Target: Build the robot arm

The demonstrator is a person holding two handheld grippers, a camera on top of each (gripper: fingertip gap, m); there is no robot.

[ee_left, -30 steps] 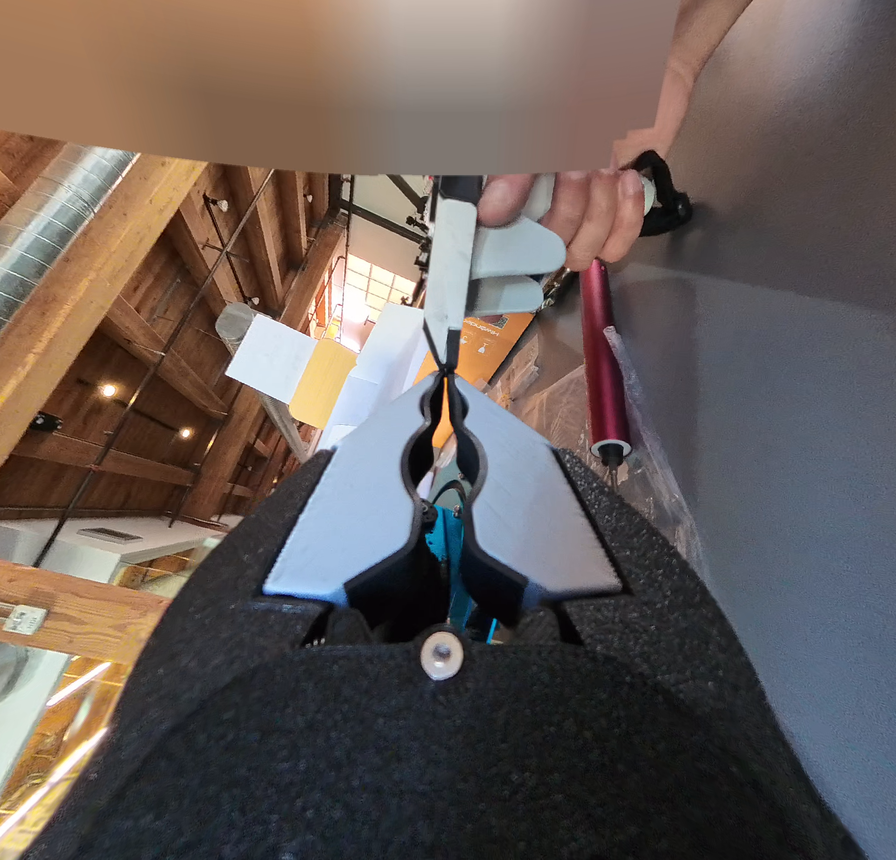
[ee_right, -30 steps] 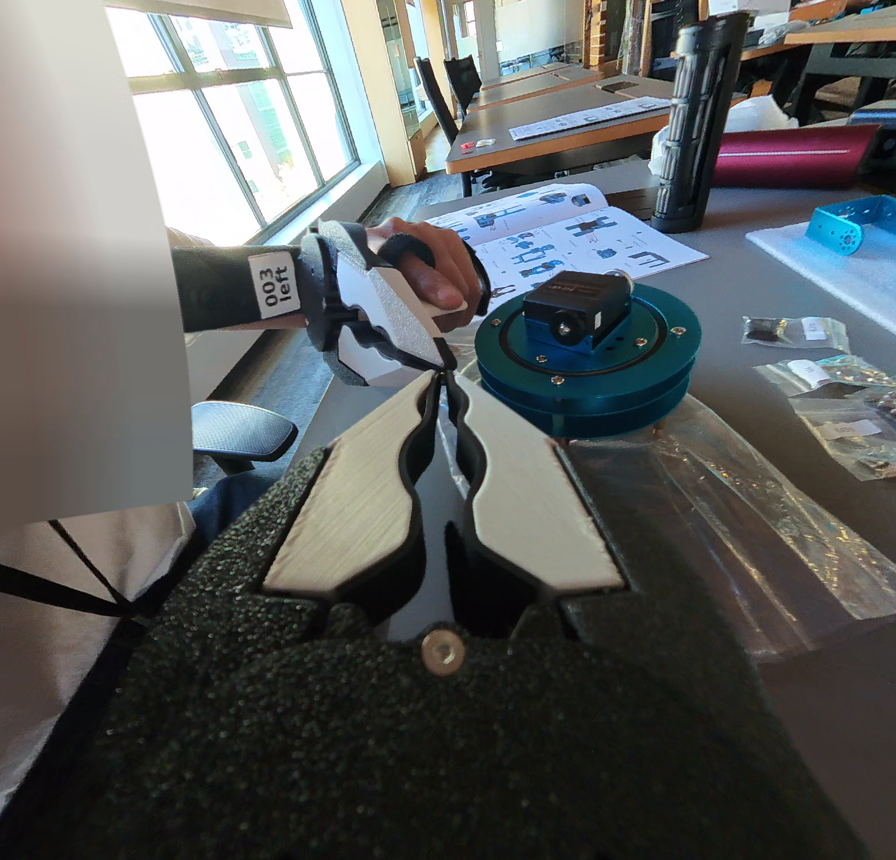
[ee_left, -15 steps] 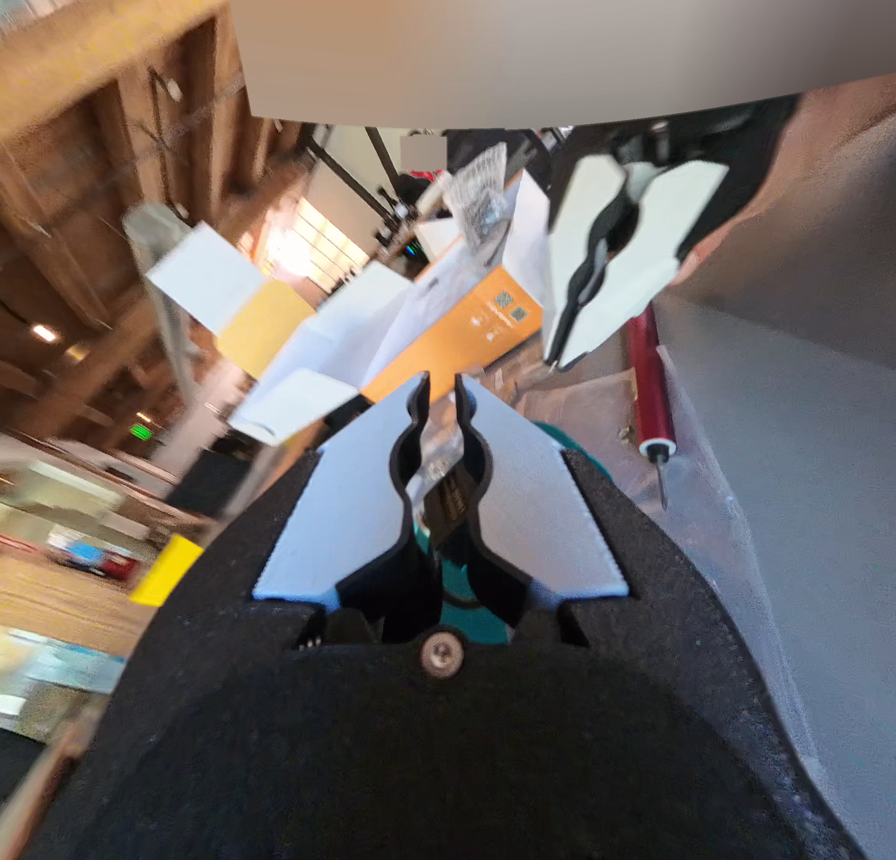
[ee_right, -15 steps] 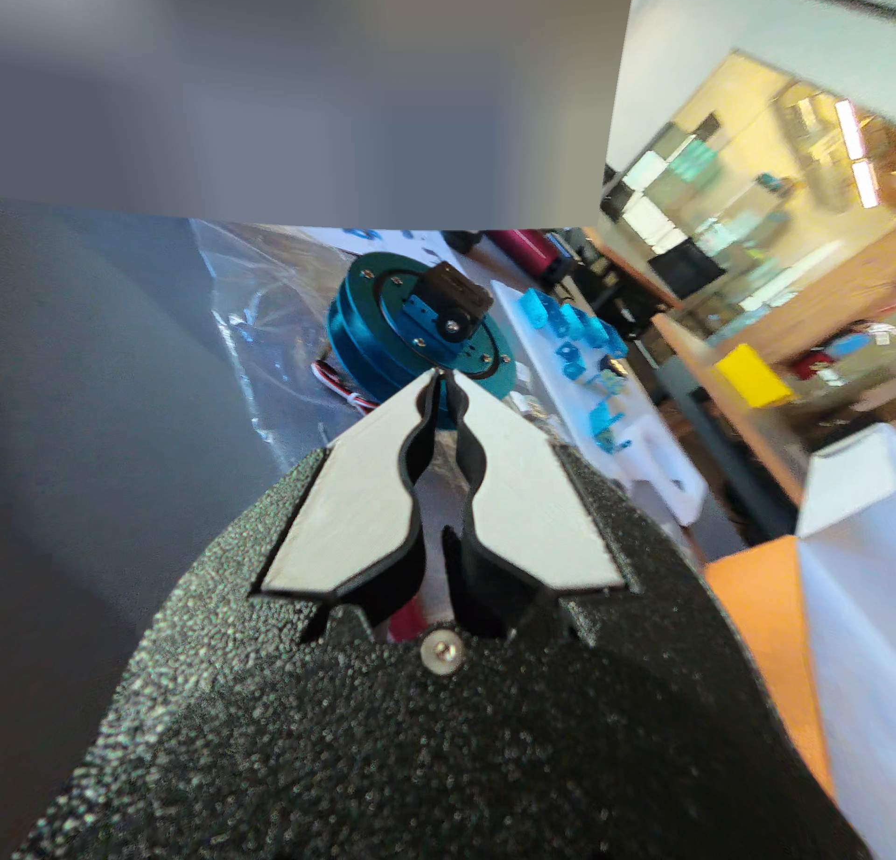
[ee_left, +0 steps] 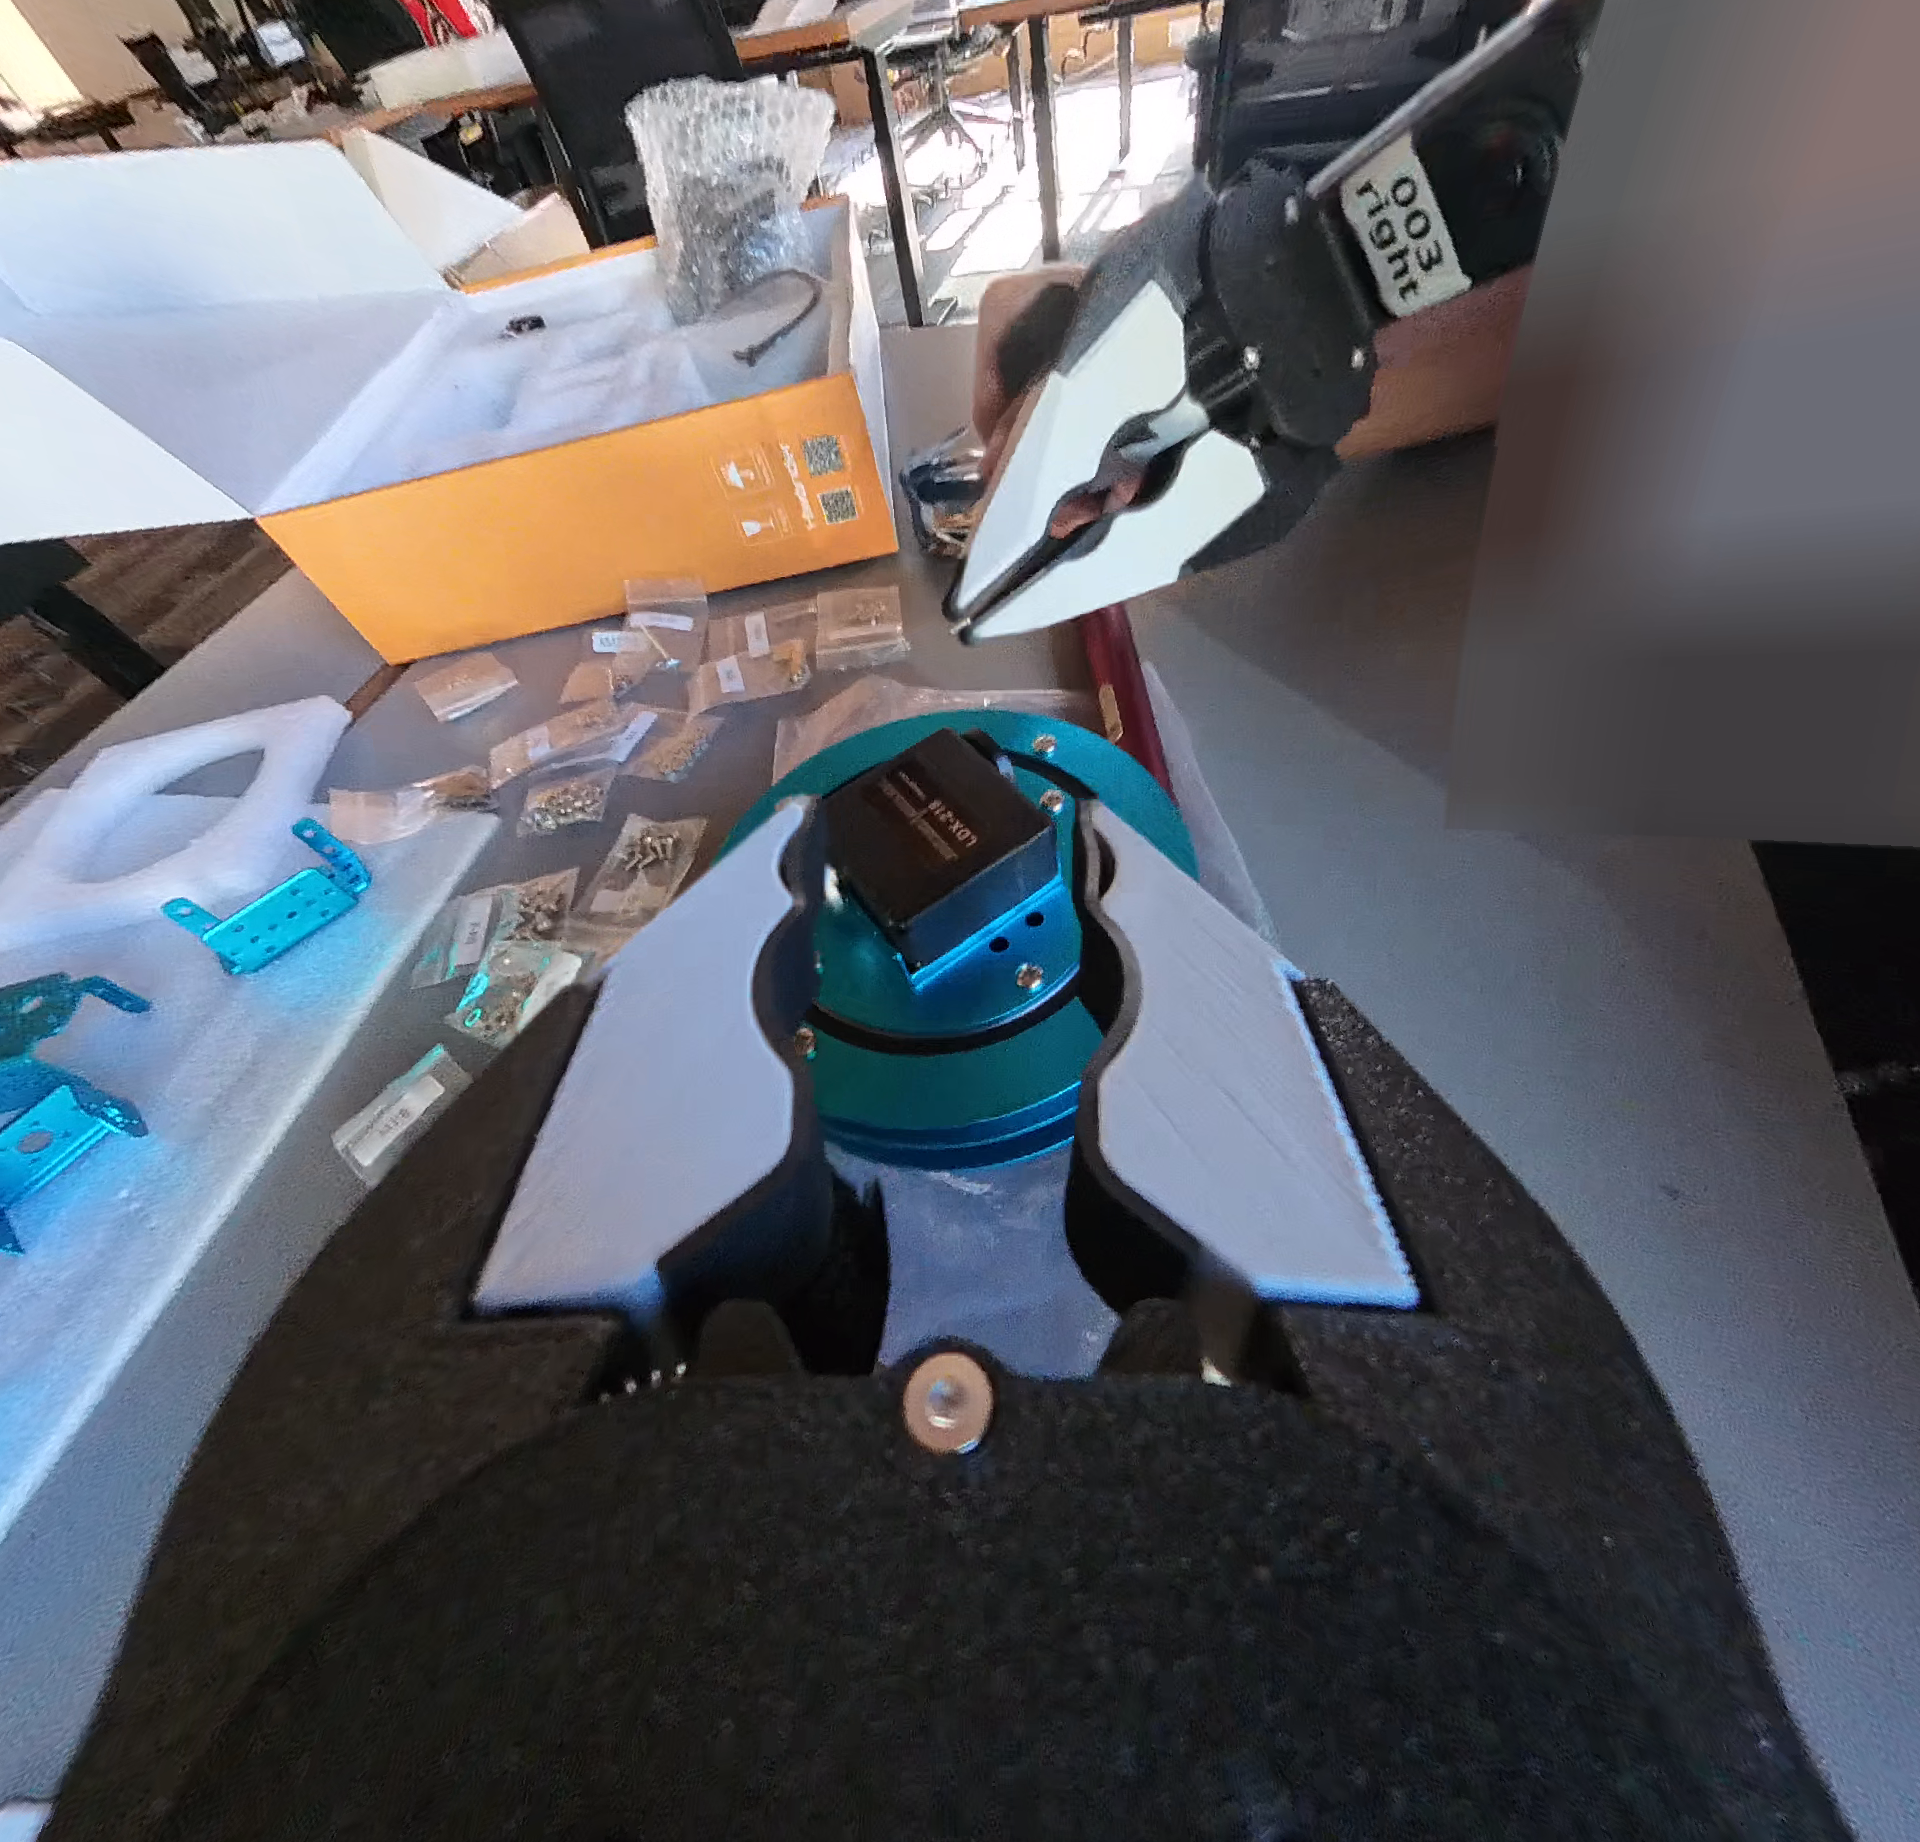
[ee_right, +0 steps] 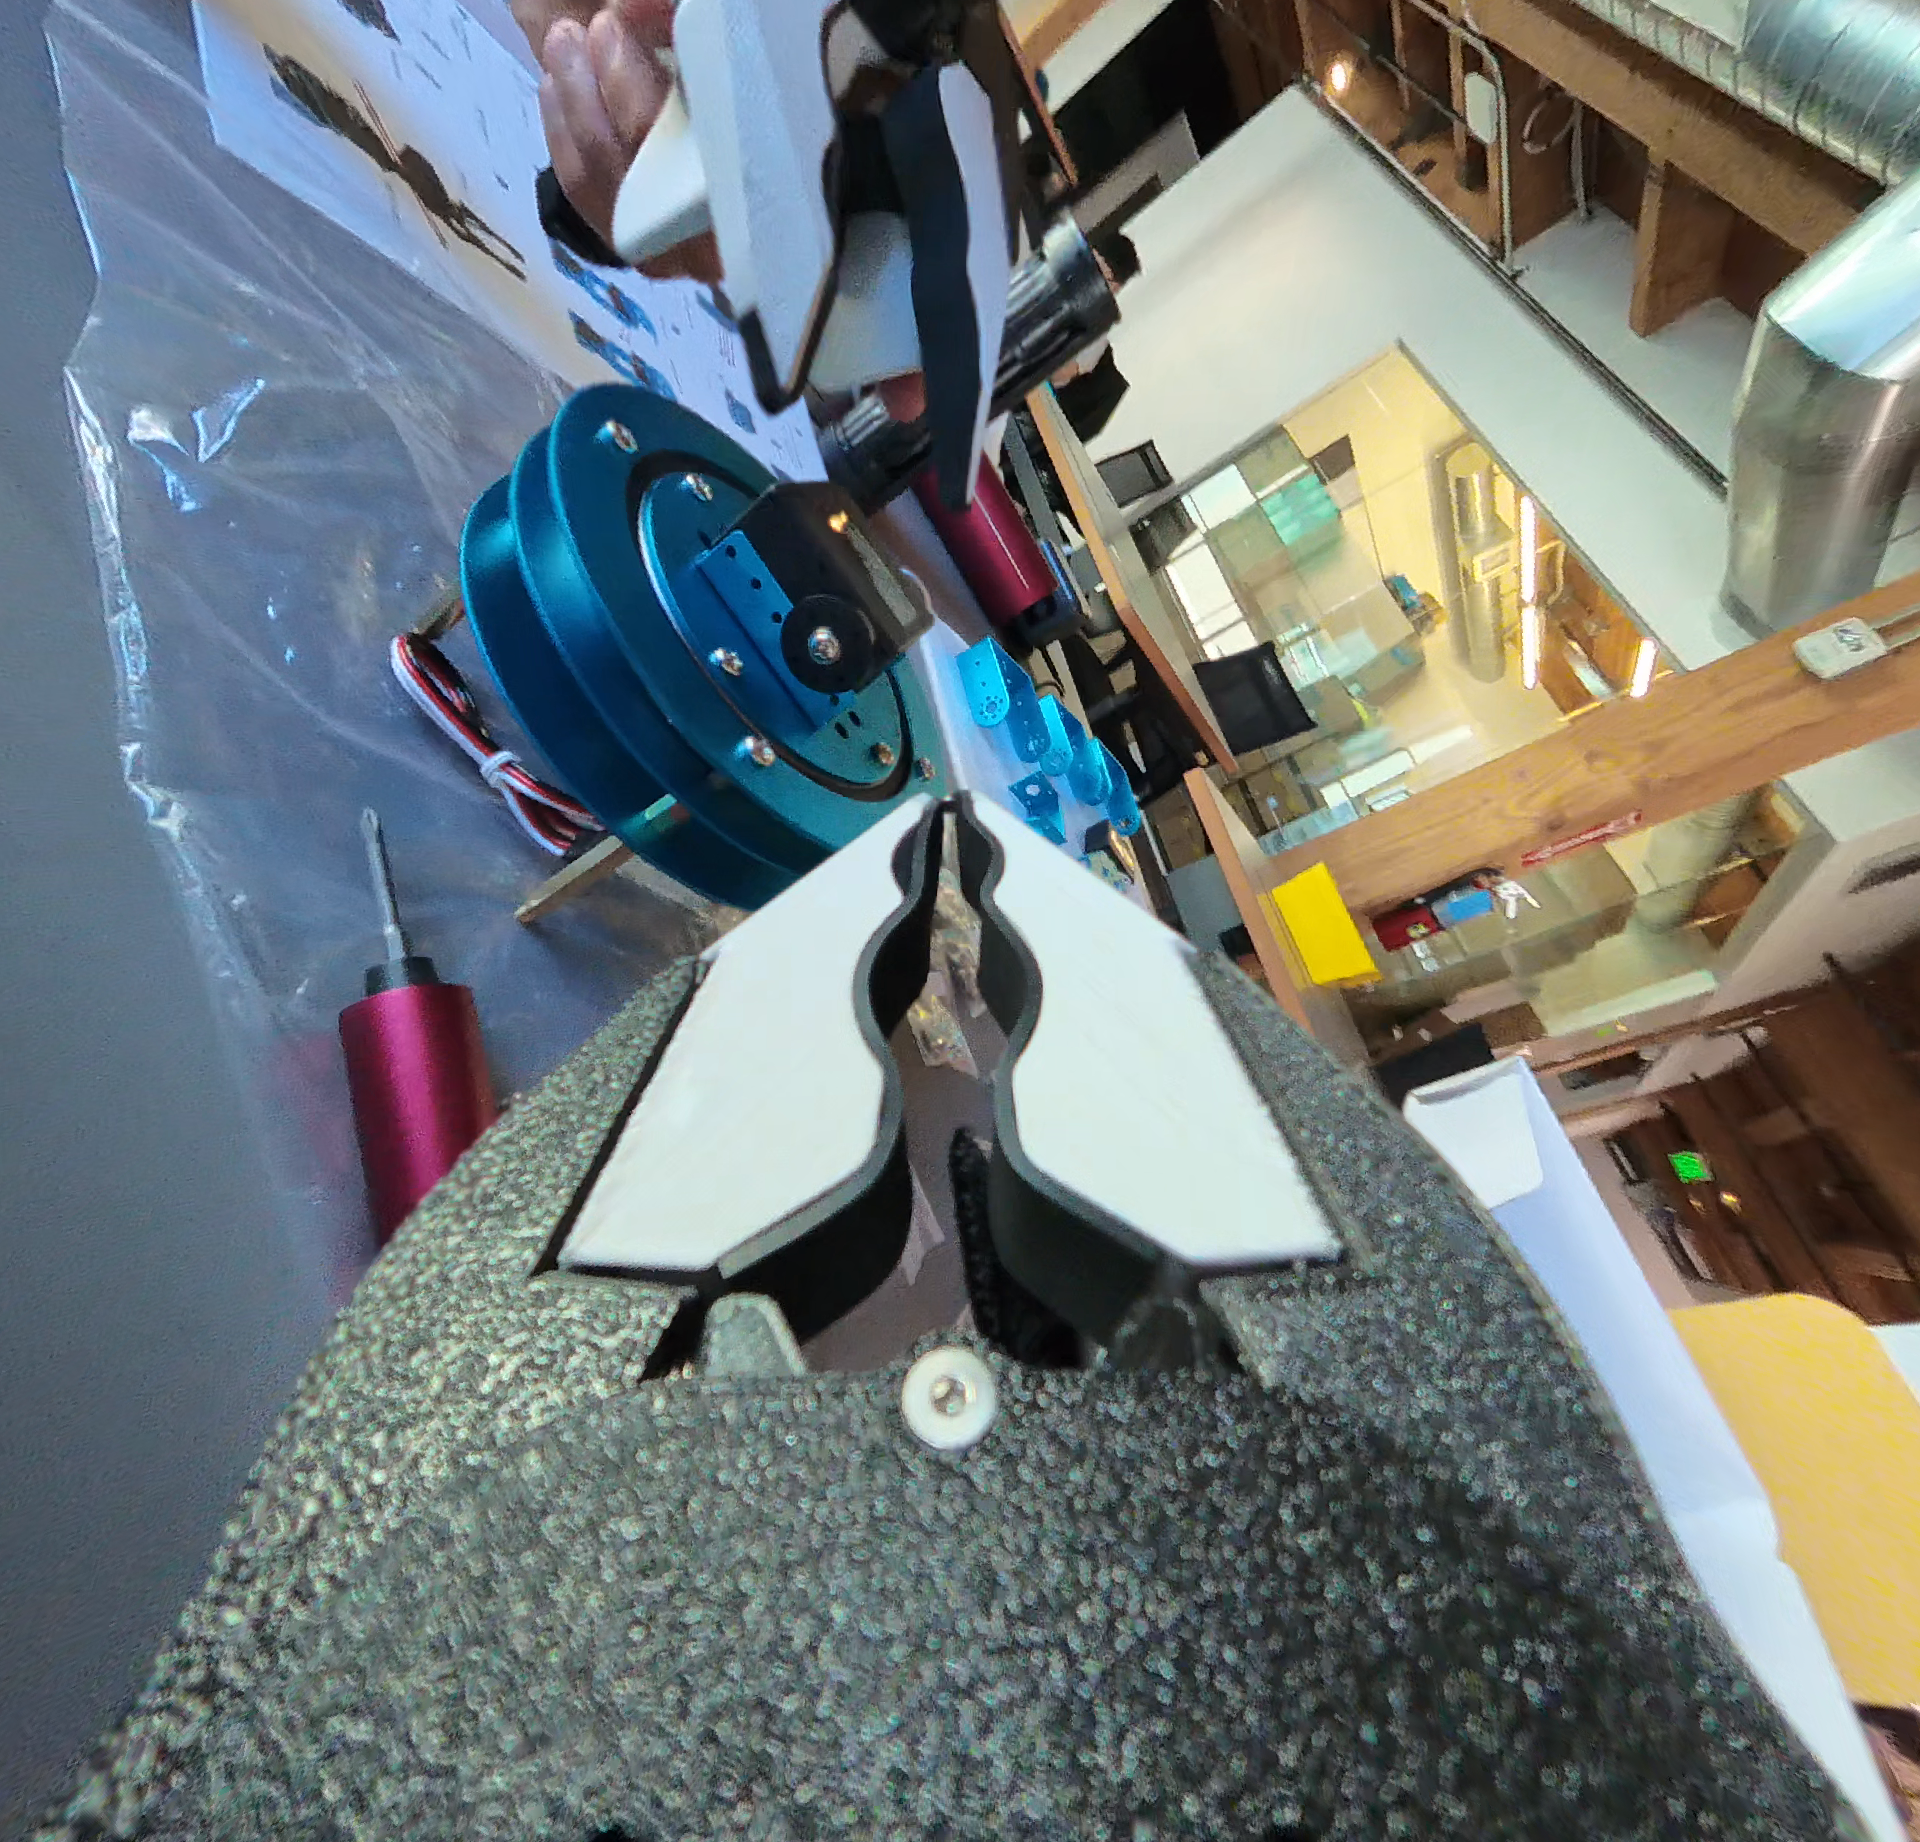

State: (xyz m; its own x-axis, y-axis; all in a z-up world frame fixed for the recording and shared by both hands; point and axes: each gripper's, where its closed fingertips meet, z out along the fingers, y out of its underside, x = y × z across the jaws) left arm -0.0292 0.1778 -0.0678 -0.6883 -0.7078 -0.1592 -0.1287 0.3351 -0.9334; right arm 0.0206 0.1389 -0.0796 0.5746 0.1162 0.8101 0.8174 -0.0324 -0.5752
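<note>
Looking down my left gripper (ee_left: 940, 836), I see its two white fingers spread wide apart, one on each side of the black servo block (ee_left: 940, 842) that sits on top of the teal round base (ee_left: 935, 1075). Neither finger clearly touches the servo; I cannot tell whether they brush the base's rim. The base stands on a clear plastic bag (ee_right: 260, 504) on the grey table (ee_left: 1558, 1117), with a red, white and black wire bundle (ee_right: 468, 722) looping out from under it.

My right gripper (ee_right: 948, 805) has its fingers drawn together at the tips, with nothing between them. It hangs in the air just beside the edge of the teal base, apart from the servo. In the left wrist view the same gripper (ee_left: 961, 620) shows beyond the base, tips pointing down toward the table.

A maroon screwdriver (ee_right: 410, 1054) lies on the bag near my right gripper, its bit pointing away from me. Small bags of screws (ee_left: 582, 805) are scattered left of the base, an open orange box (ee_left: 582, 535) stands behind them, and blue metal brackets (ee_left: 275, 909) rest on white foam (ee_left: 135, 805) farther left. An open instruction booklet (ee_right: 416, 130) lies beyond the base.
</note>
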